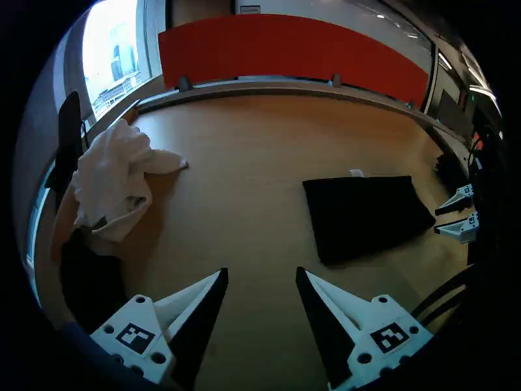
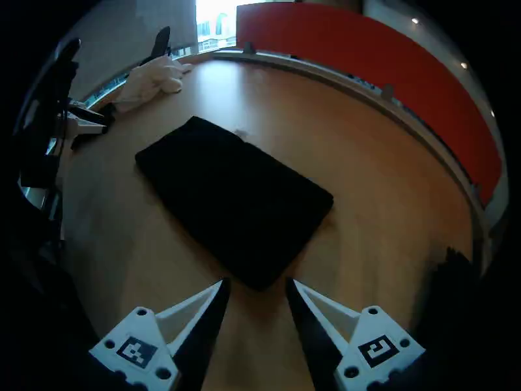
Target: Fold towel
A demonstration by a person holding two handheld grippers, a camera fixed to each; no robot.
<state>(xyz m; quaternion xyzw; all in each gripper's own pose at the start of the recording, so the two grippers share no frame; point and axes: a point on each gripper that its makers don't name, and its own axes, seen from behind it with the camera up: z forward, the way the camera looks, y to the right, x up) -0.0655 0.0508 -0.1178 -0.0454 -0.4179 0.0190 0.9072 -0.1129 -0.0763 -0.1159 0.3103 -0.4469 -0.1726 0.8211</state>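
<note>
A black towel point(image 1: 365, 212) lies flat and folded into a rectangle on the wooden table point(image 1: 260, 143). In the left gripper view it is ahead and to the right of my left gripper point(image 1: 260, 277), which is open and holds nothing. The right gripper point(image 1: 449, 218) shows at the far right edge there, just beyond the towel's right side. In the right gripper view the black towel point(image 2: 234, 195) stretches diagonally, its near corner just in front of my right gripper point(image 2: 255, 287), which is open with nothing between its fingers. A small white tag point(image 2: 239, 133) peeks out at the towel's far edge.
A crumpled white towel point(image 1: 114, 176) is heaped at the table's left end, also seen far off as the white towel point(image 2: 151, 79). A red divider panel point(image 1: 293, 52) runs along the table's back edge. A dark chair point(image 1: 68, 143) stands by the window.
</note>
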